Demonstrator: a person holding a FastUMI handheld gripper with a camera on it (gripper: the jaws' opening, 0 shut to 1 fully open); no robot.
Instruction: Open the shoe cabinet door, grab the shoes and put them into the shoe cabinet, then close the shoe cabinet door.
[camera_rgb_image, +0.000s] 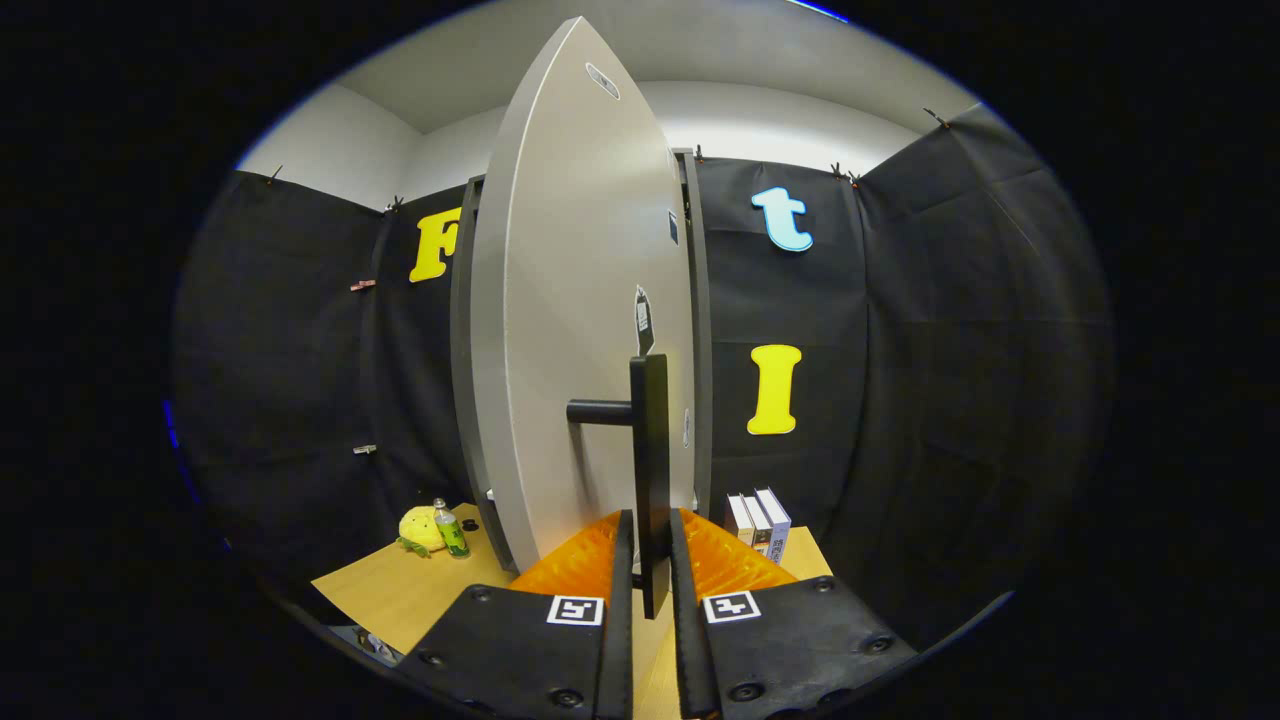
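Both tongs (650, 560) around door handle (650, 470)

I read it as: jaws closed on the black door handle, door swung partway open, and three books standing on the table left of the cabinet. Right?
One thing is off. In the gripper view the books stand right of the cabinet; what sits left of it is a yellow plush toy and a small bottle. The rest holds: the gripper has its jaws closed on the black handle of the partly open door.

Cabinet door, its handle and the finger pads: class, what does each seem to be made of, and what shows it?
Cabinet door: smooth grey panel, matte with a soft sheen, probably painted metal or laminate. Handle: black matte bar, possibly coated metal or plastic. Finger pads: orange, ribbed, likely rubbery. The gripper looks shut on the handle.
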